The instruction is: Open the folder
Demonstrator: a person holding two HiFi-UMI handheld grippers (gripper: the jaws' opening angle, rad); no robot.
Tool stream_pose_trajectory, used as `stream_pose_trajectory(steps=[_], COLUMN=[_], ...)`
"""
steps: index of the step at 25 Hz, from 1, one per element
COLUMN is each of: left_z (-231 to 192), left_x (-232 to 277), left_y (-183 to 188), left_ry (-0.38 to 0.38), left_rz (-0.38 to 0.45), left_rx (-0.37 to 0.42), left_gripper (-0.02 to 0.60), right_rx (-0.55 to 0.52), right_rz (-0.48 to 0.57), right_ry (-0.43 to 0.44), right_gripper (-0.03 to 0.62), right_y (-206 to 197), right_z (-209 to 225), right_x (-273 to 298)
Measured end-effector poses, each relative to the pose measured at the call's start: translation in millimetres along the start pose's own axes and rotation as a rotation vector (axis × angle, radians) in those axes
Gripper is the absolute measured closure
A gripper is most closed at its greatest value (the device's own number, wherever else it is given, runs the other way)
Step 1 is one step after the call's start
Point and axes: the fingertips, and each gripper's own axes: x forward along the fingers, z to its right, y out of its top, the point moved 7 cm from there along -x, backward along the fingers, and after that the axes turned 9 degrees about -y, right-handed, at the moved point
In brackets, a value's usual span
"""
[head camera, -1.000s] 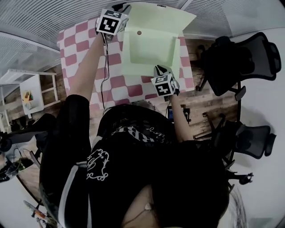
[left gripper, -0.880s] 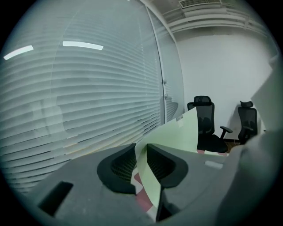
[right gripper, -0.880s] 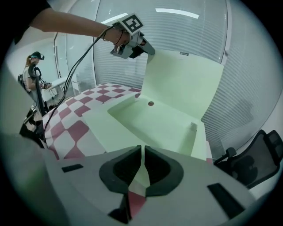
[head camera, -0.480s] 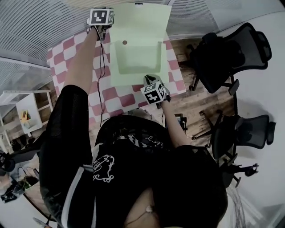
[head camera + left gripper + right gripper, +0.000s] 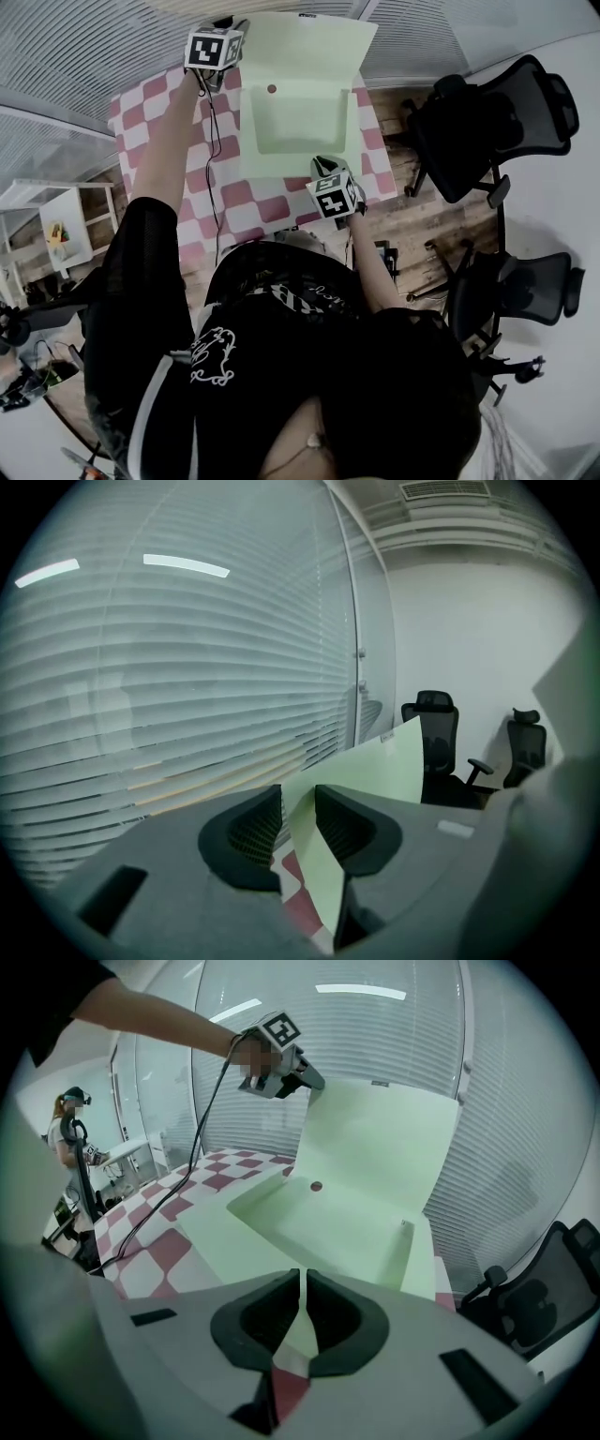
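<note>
**Folder laid open on the checked table.** The pale green folder lies on a pink-and-white checked tablecloth. Its flap stands up at the far side, towards the slatted blinds.

My left gripper is at the flap's upper left corner, at the end of my outstretched arm. Its jaws are opening. The left gripper view shows the pads a narrow way apart, with the thin green sheet running between them. The sheet lies close to the right-hand pad and has a slit of space on its other side, so the pads do not pinch it. Past the jaws it rises to a pointed corner in front of two black office chairs by the white wall.

My right gripper is down at the folder's near edge, close to its right-hand corner and just in front of my body. Its jaws are almost together, with only a hairline slit between the pads. The folder's pale edge is gripped in that slit, and a red check of the cloth shows beneath.

In the right gripper view the folder's open inside spreads ahead. There is a shallow pocket with a dark round stud above it. Beyond that the flap curves upward to the left gripper at its top corner. A black cable trails from the left gripper along my arm and over the cloth.
</note>
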Motion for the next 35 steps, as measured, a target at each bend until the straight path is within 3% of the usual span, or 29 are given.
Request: stream_pose_trajectory(steps=[8,16,23,35], left_z=[12.2,46.6,89.9,167.4], left_x=[-36.8,-71.0,-109.4,-159.8], left_y=[-3.9,-18.2,-40.1,-112.8], left_ry=[-0.125,-0.201,-0.202,-0.116], left_rz=[0.011,-0.027,-0.027,-0.042], left_rx=[-0.024,0.045,0.106,0.026], left_gripper=[0.385,0.379,0.379,0.379], right_rx=[0.09,0.161,0.152,0.115], right_rz=[0.068,0.152,0.224,0.311], right_ry=[-0.017,0.016,0.051,0.151], right_gripper=[0.569,0.569,0.569,0.571], right_y=[8.3,14.0,17.6,4.5], right_z=[19.0,22.9,16.1,-3.1], right_x=[-20.1,-58.9,-81.6,-111.3])
